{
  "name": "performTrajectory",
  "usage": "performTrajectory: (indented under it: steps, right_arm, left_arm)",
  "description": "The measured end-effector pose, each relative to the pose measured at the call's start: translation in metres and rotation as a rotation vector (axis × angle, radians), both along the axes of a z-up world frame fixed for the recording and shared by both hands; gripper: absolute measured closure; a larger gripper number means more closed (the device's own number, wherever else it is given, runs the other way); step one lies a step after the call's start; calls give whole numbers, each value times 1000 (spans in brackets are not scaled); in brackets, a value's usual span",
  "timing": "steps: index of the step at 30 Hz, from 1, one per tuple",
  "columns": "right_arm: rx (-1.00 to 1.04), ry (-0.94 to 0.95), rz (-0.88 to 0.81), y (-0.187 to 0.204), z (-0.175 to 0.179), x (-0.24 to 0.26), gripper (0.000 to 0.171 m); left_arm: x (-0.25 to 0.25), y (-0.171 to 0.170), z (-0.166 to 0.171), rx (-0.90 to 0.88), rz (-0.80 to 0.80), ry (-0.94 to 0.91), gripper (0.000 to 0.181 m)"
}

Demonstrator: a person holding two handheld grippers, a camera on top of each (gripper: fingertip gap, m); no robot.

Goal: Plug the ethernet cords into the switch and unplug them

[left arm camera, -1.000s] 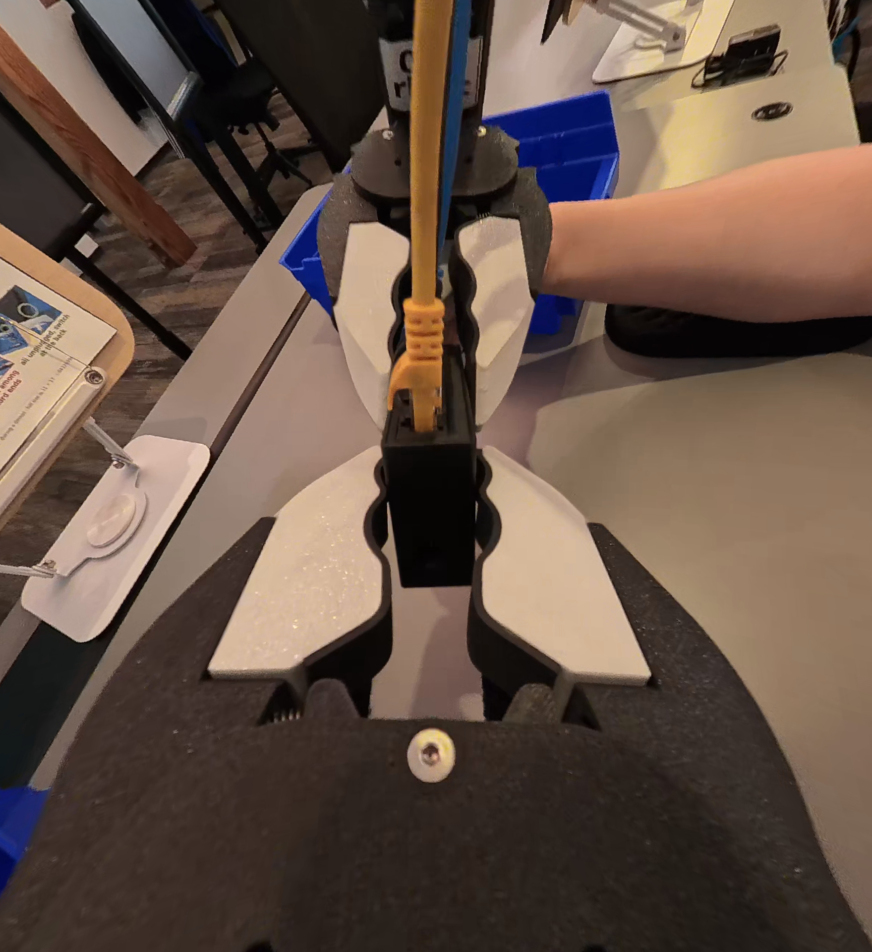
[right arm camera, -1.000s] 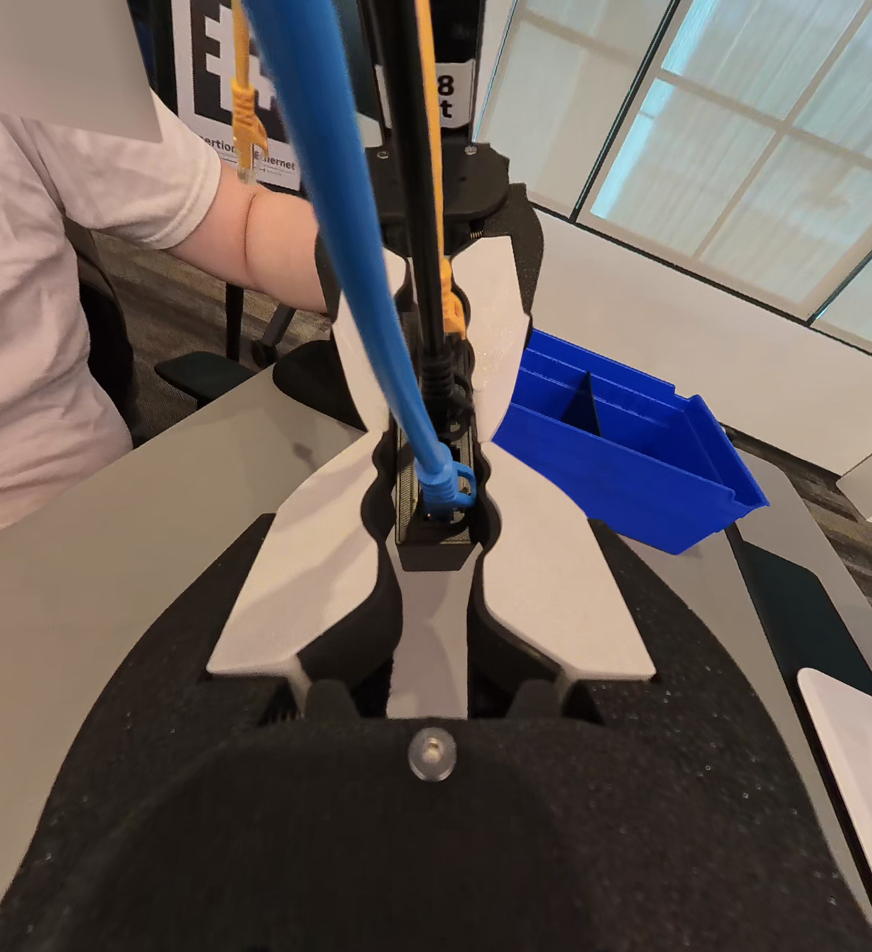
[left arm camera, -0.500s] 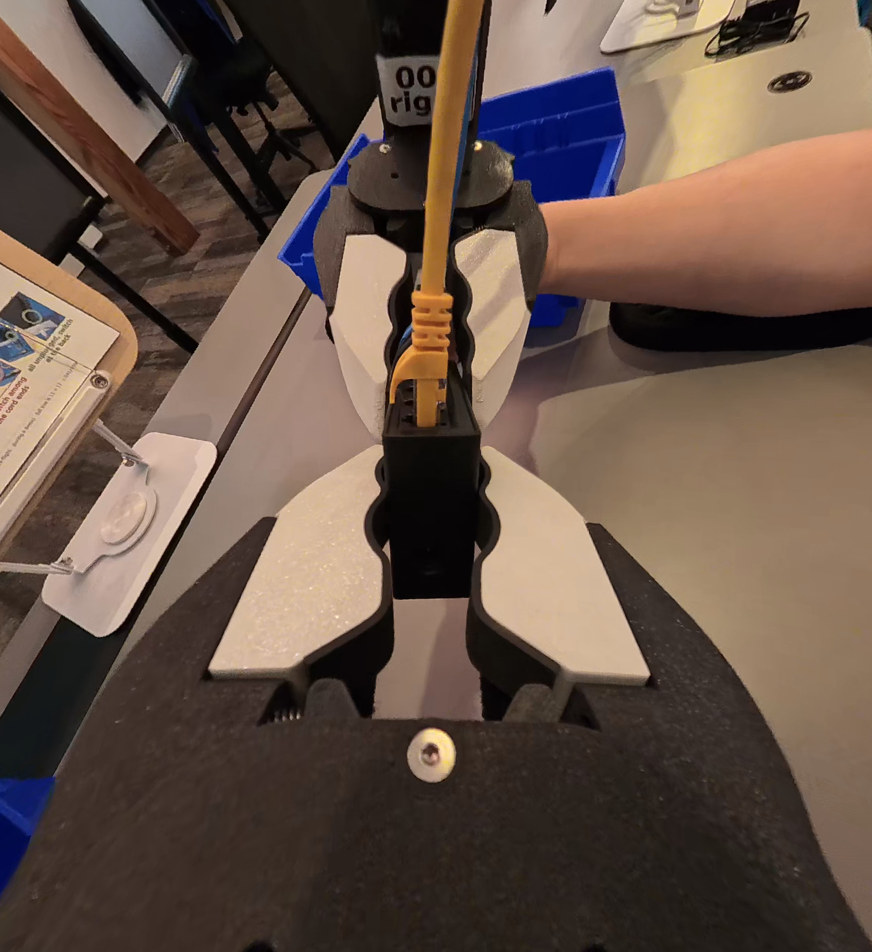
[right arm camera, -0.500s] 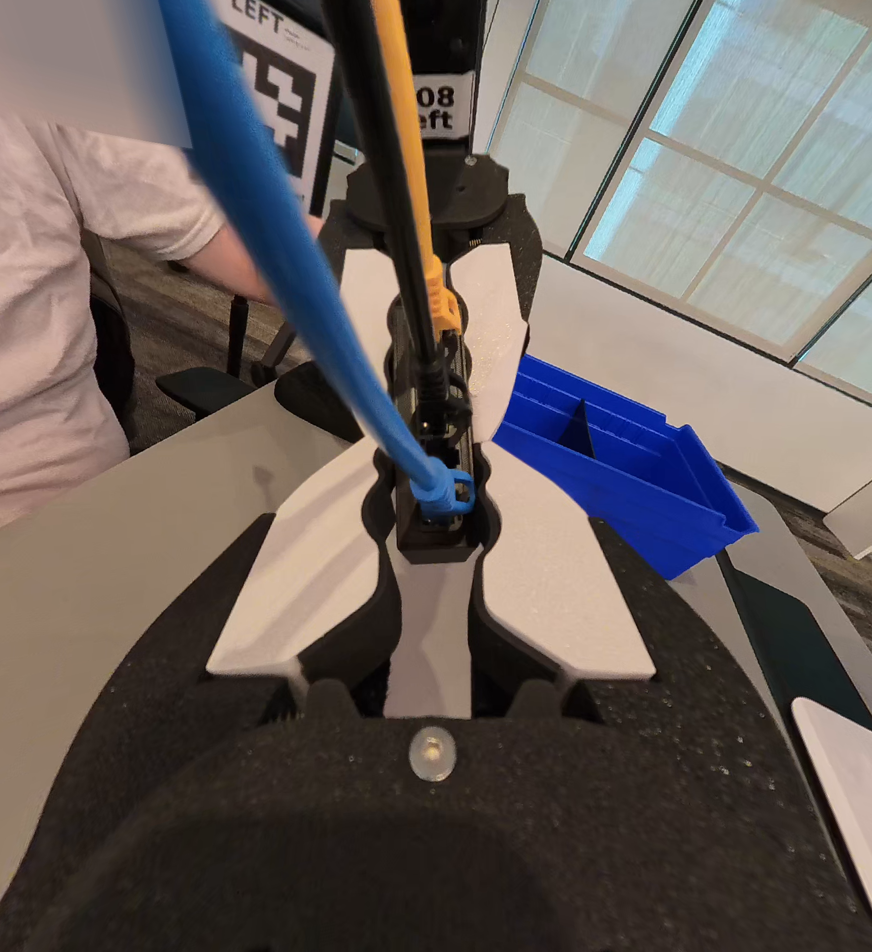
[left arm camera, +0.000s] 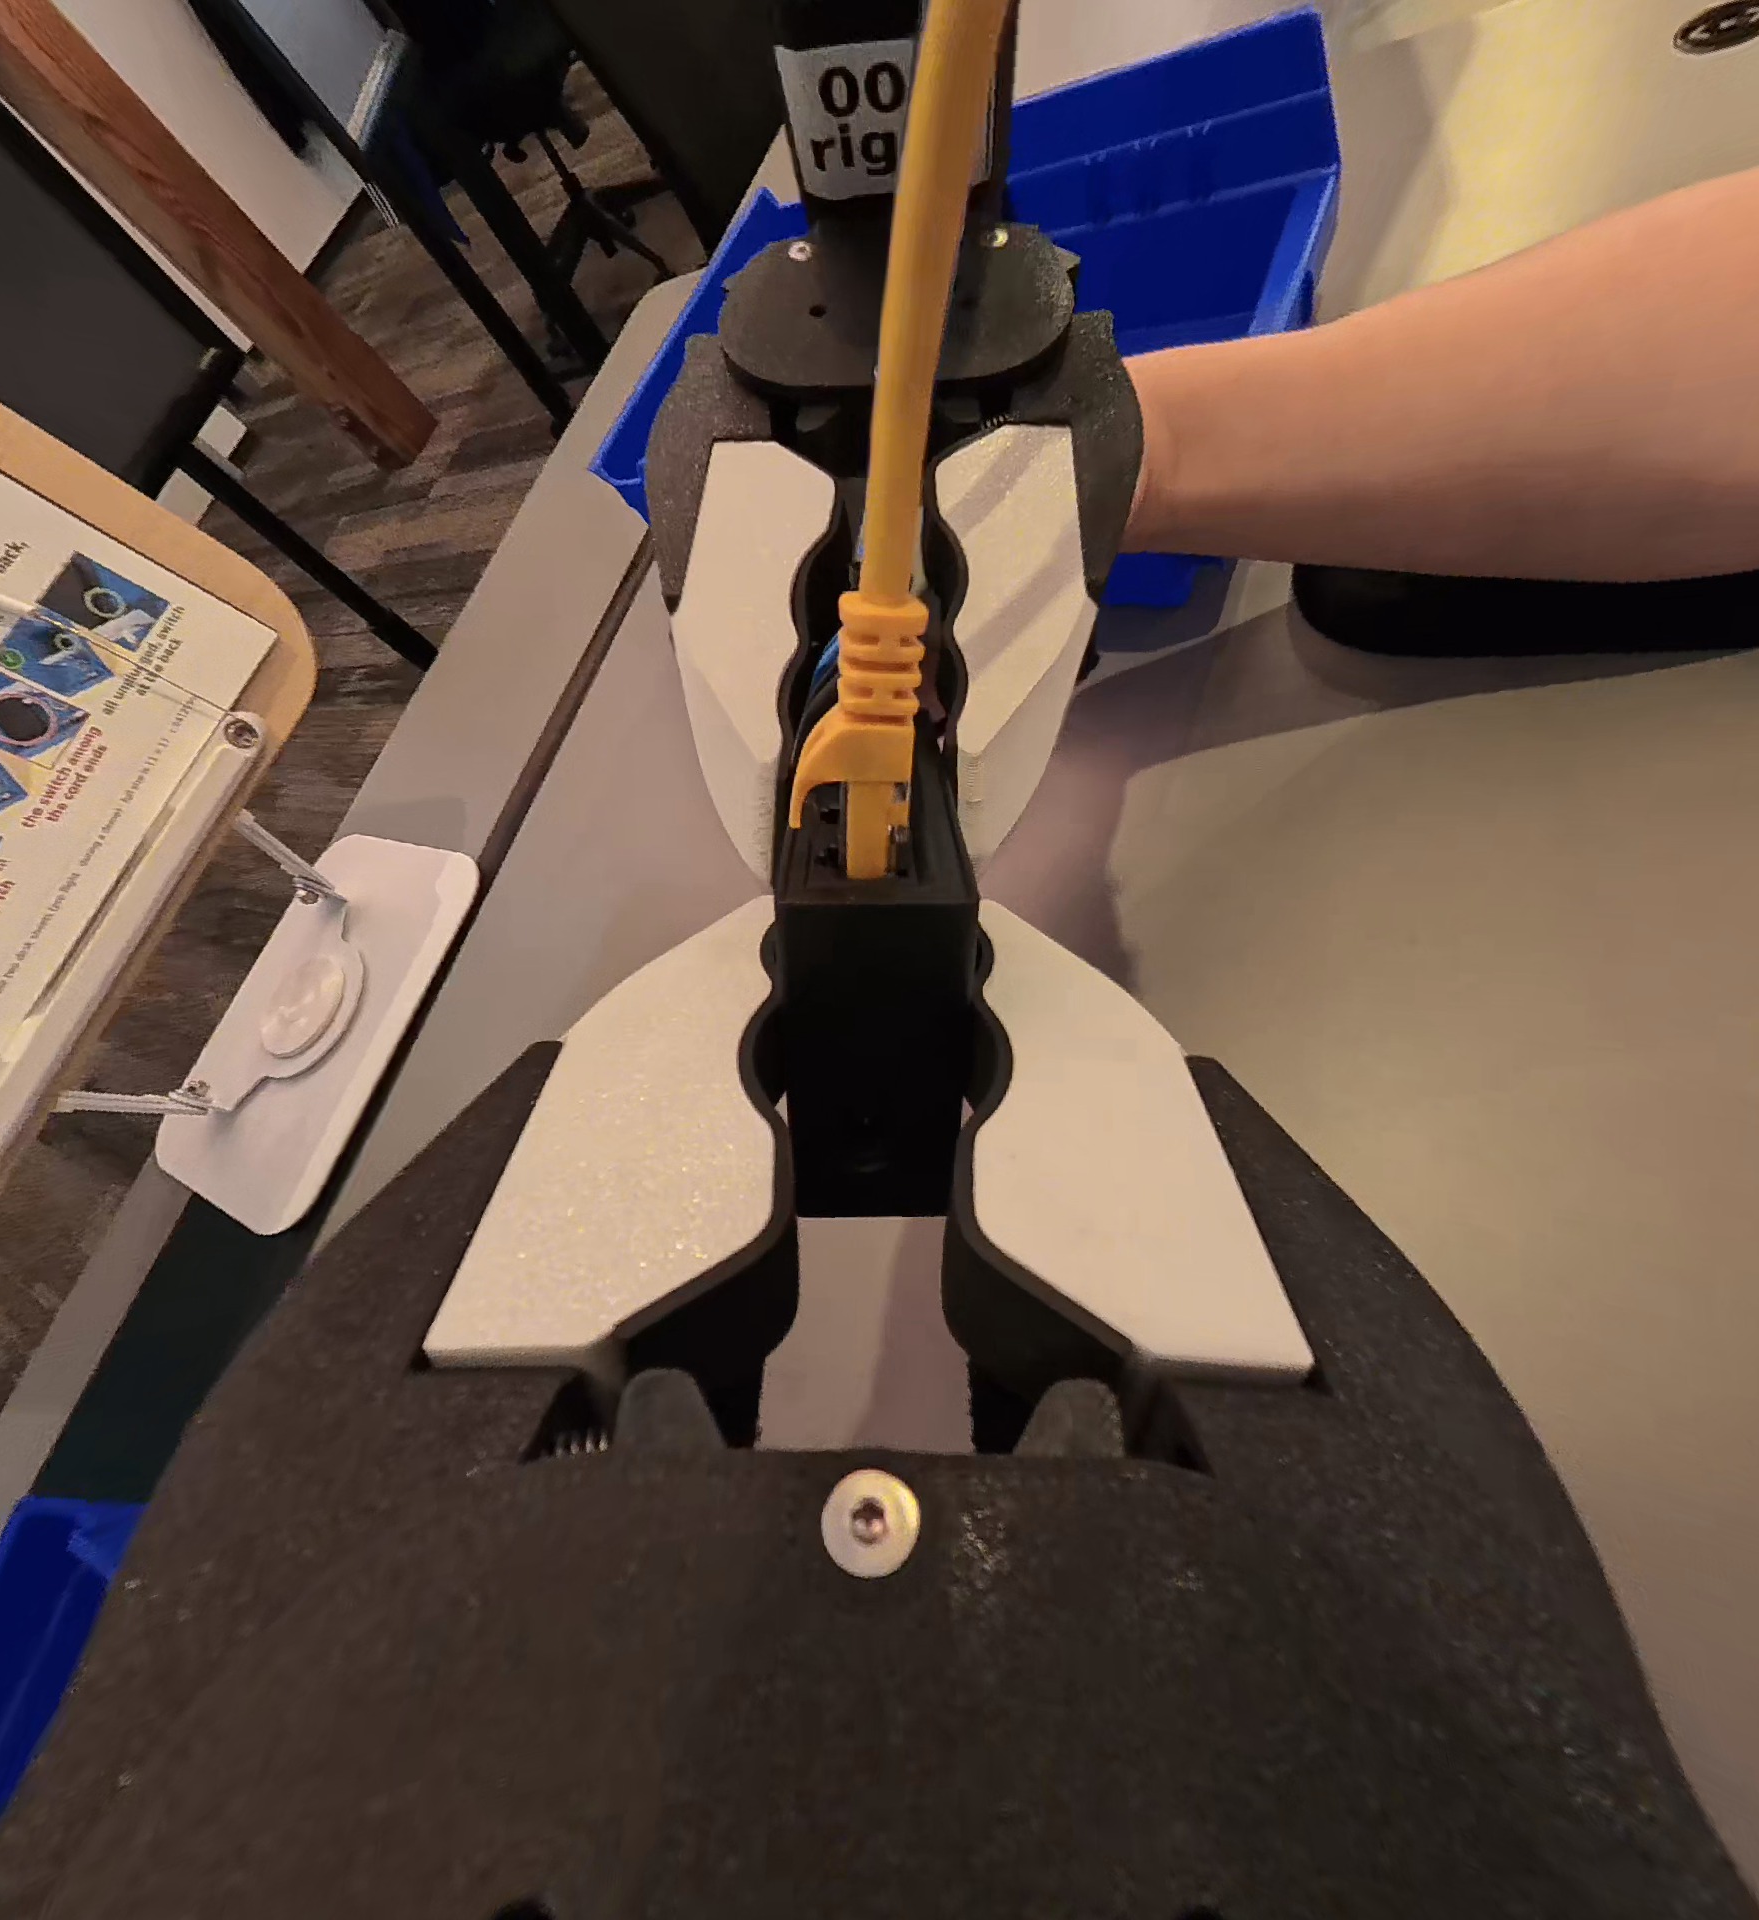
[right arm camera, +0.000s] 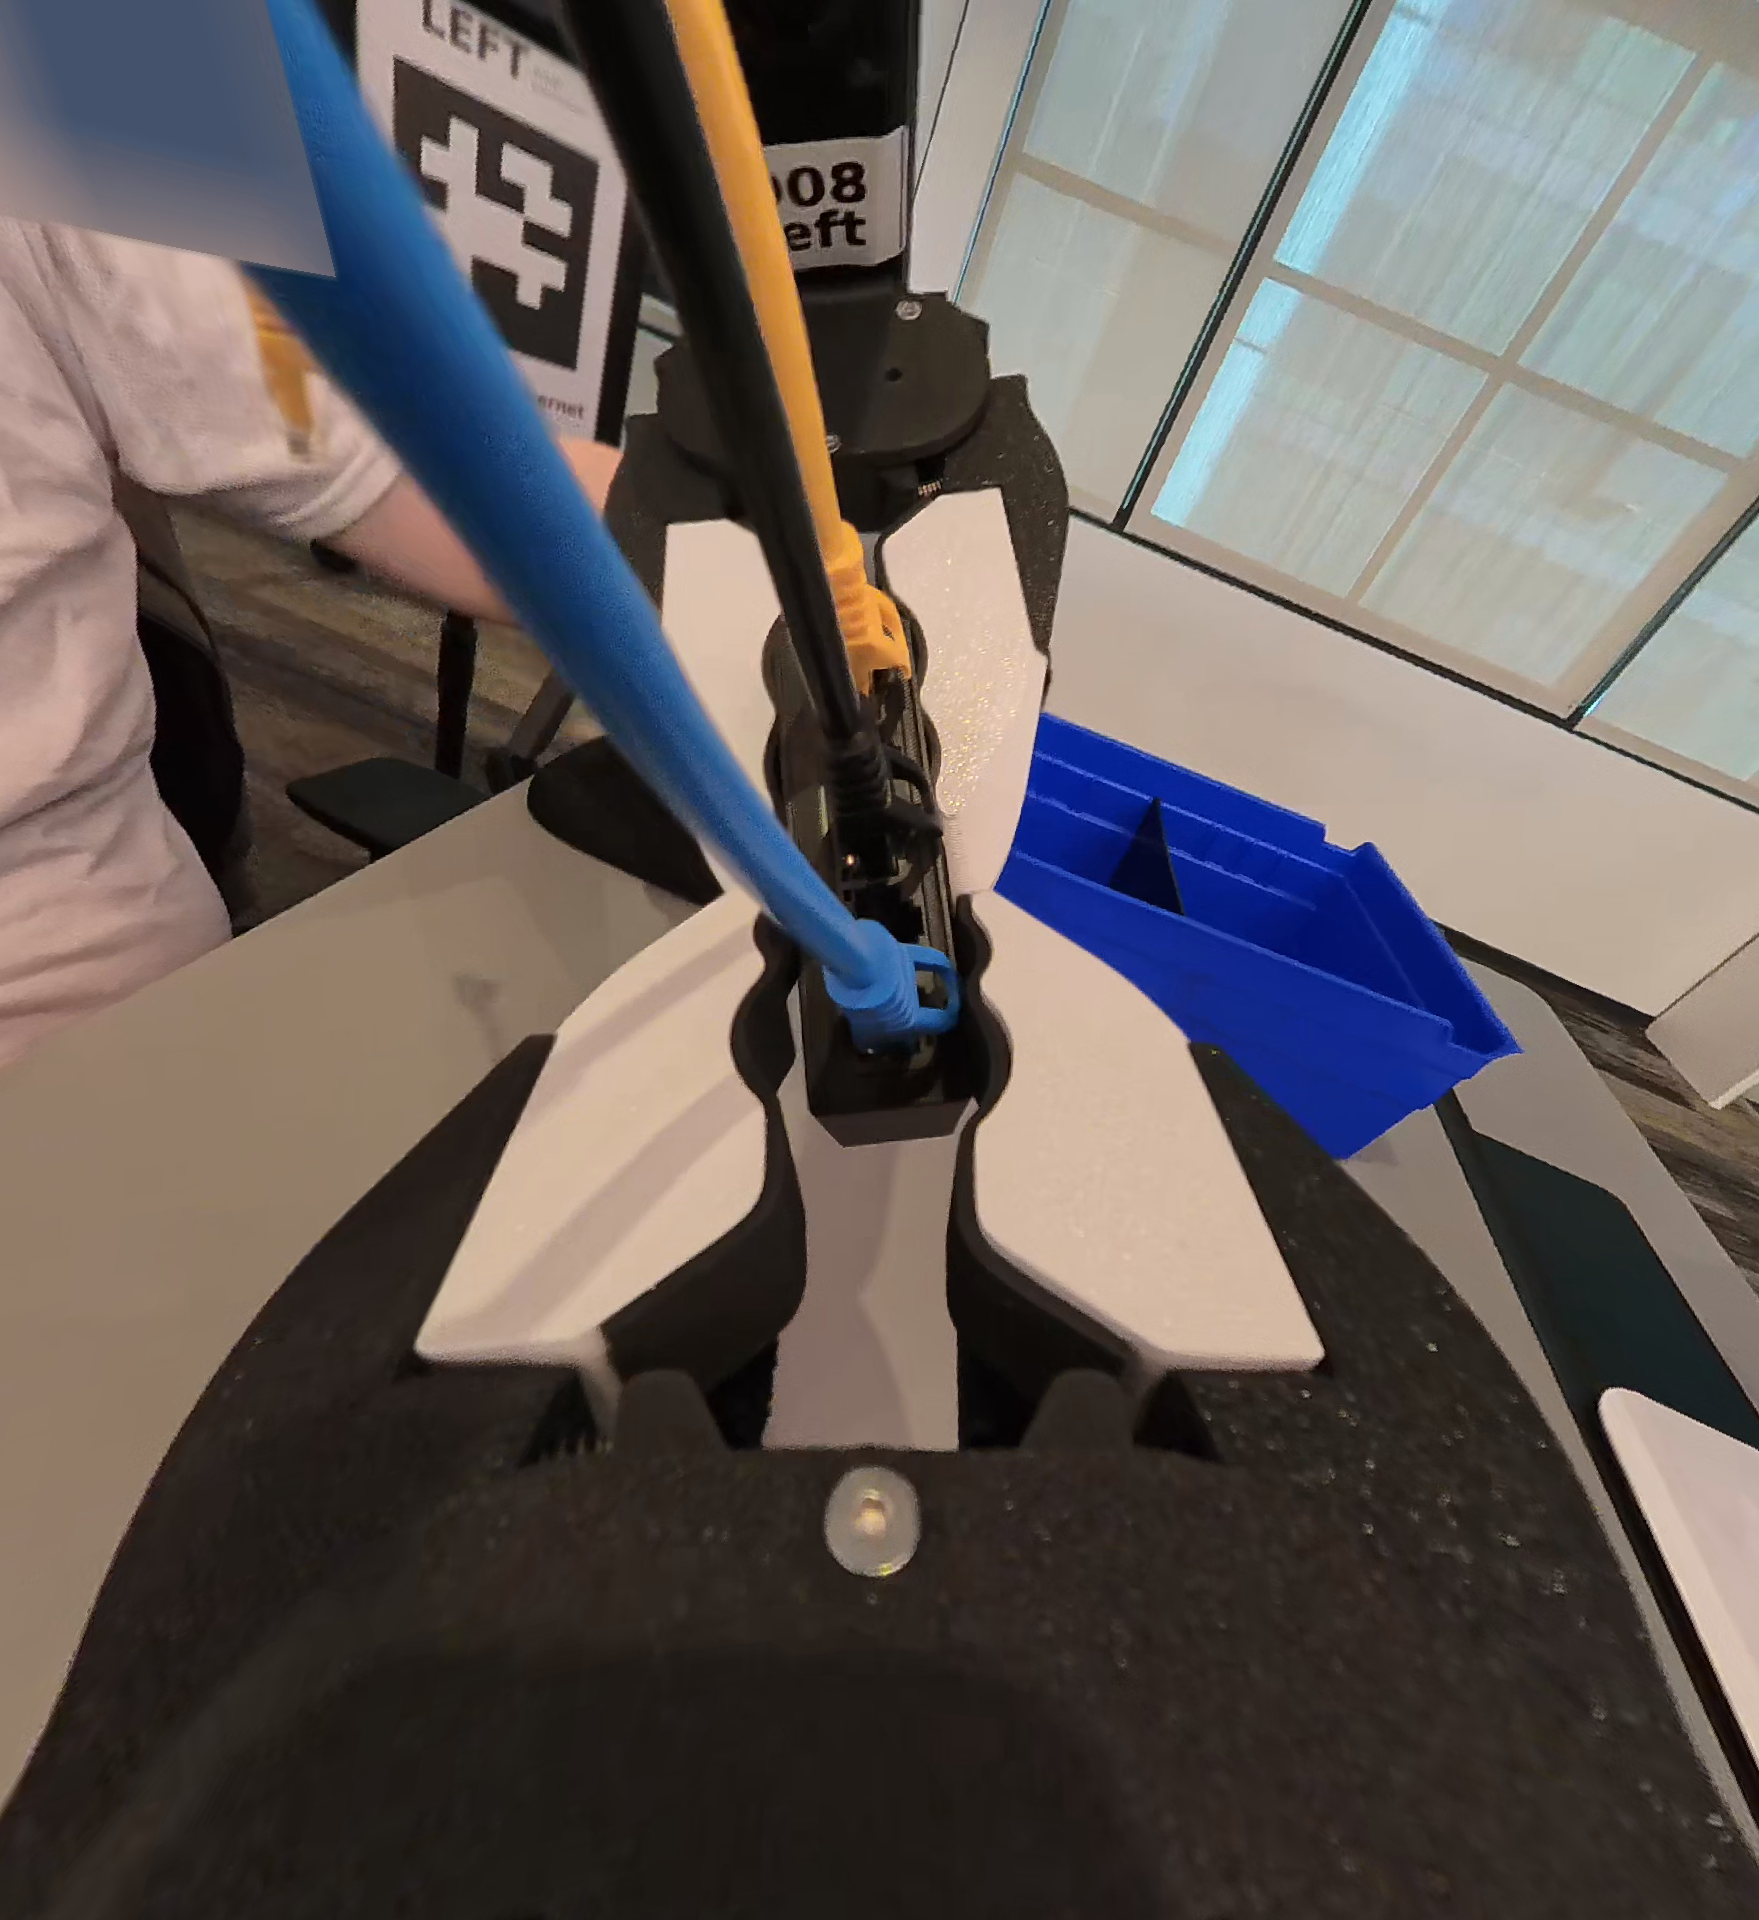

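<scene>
Two tongs grip one black ethernet switch point(left arm camera: 870, 1049) from opposite ends, holding it above the grey bench point(left arm camera: 1477, 1039). The left tongs point(left arm camera: 873, 1029) are closed down to the switch's width, both white fingers point(left arm camera: 646, 1153) pressed against its sides. The right tongs point(right arm camera: 880, 1039) clamp the other end in the same way, and in each wrist view the opposing tongs face the camera across the switch.

Three cords are plugged into the upward-facing port row: a yellow ethernet cord point(left arm camera: 870, 727) nearest the left tongs, a black ethernet cord point(right arm camera: 859, 774) in the middle, and a blue ethernet cord point(right arm camera: 890, 992) nearest the right tongs. All three rise out of the top of the pictures, and the blue cord crosses much of the right wrist view, blurred and hiding part of what lies behind it.

One blue bin point(right arm camera: 1259, 956) sits on the bench beyond the switch. The left wrist view also shows a blue corner at its lower left edge; I cannot tell whether that is a second bin. An instruction sheet point(left arm camera: 44, 790) on a wooden board, held by a white stand point(left arm camera: 314, 1029), sits left of the bench edge. A person's forearm point(left arm camera: 1477, 384) reaches in to the right tongs; a light sleeve point(right arm camera: 75, 416) shows in the right wrist view.

Compared with a second ago, both grips and all three plugs are unchanged; the switch and tongs have tilted slightly, so that the far tongs' label is more in view.
</scene>
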State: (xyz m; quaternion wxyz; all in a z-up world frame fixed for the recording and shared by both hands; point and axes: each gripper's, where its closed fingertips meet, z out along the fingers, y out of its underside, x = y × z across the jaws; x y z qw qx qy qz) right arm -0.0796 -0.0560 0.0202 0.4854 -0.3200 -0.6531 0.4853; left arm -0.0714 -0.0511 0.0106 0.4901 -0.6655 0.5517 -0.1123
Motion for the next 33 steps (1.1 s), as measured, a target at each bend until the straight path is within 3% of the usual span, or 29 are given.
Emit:
performTrajectory:
  steps: [5, 11, 19, 23, 27, 33]
  right_arm:
    - [26, 48, -162, 24, 13, 4, 132]
    - [37, 79, -358, 45, 45, 12, 132]
    - [207, -86, -603, 65, 53, 34, 129]
    - [35, -170, -581, 56, 66, 56, 148]
    - [-84, -176, -643, 42, 90, 68, 149]
    - [-12, -220, -664, 20, 95, 55, 154]
  left_arm:
    - [-14, 13, 7, 108, 61, 81, 152]
    - [-41, 30, 19, 132, 141, 84, 153]
    - [-68, 56, 43, 234, 233, 91, 153]
    - [-73, 68, 48, 298, 253, 118, 153]
    - [-71, 81, 51, 333, 272, 126, 152]
    - [-53, 82, 58, 317, 224, 28, 152]
